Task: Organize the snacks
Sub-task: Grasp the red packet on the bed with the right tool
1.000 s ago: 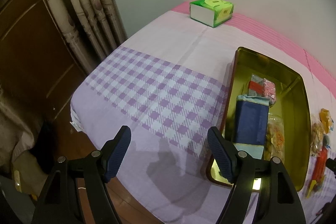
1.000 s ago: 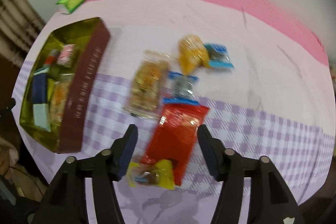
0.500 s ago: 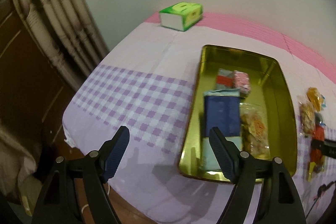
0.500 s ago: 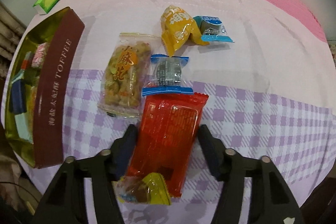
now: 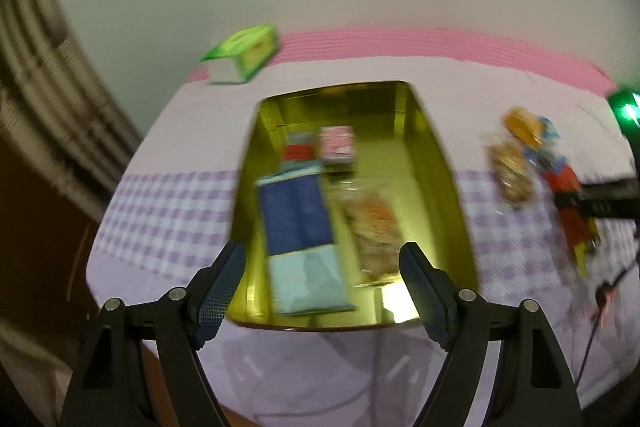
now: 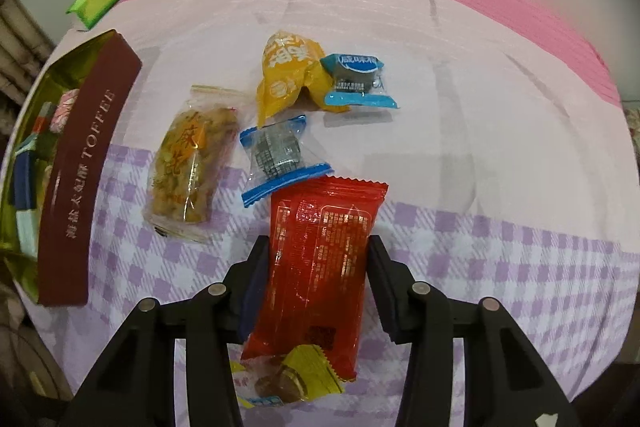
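My right gripper [image 6: 316, 267] is low over the table with its jaws on either side of a red snack packet [image 6: 320, 263], touching or nearly touching its edges. A yellow-wrapped candy [image 6: 292, 379] lies under the packet's near end. Beyond lie a clear bag of fried snack [image 6: 190, 171], a blue-edged clear packet [image 6: 280, 155], a yellow pouch [image 6: 288, 75] and another blue packet [image 6: 356, 79]. My left gripper [image 5: 320, 291] is open and empty above the near end of the gold toffee tin [image 5: 440, 163], which holds a blue box [image 5: 296, 211] and several snacks.
A green tissue box [image 5: 240, 55] stands at the back left by the wall. The tin's maroon side [image 6: 80, 179] is left of the loose snacks. The table's left edge drops off next to a curtain [image 5: 52, 99]. The right gripper shows in the left wrist view [image 5: 604, 201].
My left gripper swung right until the tin sits between its fingers. My right gripper moved forward and down, and its jaws narrowed around the red packet.
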Motion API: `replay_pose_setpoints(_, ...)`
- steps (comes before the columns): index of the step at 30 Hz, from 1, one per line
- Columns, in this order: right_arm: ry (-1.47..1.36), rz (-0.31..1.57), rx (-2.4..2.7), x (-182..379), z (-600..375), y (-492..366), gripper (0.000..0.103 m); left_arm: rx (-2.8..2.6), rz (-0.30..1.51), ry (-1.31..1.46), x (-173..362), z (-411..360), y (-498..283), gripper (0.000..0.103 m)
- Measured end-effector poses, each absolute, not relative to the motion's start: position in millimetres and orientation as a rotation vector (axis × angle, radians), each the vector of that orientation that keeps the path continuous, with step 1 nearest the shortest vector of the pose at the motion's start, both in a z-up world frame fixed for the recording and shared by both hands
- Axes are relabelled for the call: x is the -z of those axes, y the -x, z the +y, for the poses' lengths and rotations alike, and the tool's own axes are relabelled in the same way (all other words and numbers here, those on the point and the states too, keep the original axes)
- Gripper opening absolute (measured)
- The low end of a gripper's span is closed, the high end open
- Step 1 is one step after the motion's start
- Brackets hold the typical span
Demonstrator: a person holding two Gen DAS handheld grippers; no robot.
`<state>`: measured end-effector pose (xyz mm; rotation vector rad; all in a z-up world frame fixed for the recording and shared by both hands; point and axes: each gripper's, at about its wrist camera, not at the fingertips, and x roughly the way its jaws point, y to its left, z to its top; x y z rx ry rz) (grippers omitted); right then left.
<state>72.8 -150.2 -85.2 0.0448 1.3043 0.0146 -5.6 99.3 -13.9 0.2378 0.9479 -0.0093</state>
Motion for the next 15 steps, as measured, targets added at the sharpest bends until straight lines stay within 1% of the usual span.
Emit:
replay_pose_setpoints(7, 0.080, 1.259, -0.161, 84, -141, -61, 0.043, 0.107, 0.960, -0.321, 22, 54, 11, 0.080)
replay_pose_setpoints(15, -0.044, 1.214, -0.149, 75, -156, -61, 0.042, 0.206, 0.967, -0.352, 24, 12, 17, 0.080)
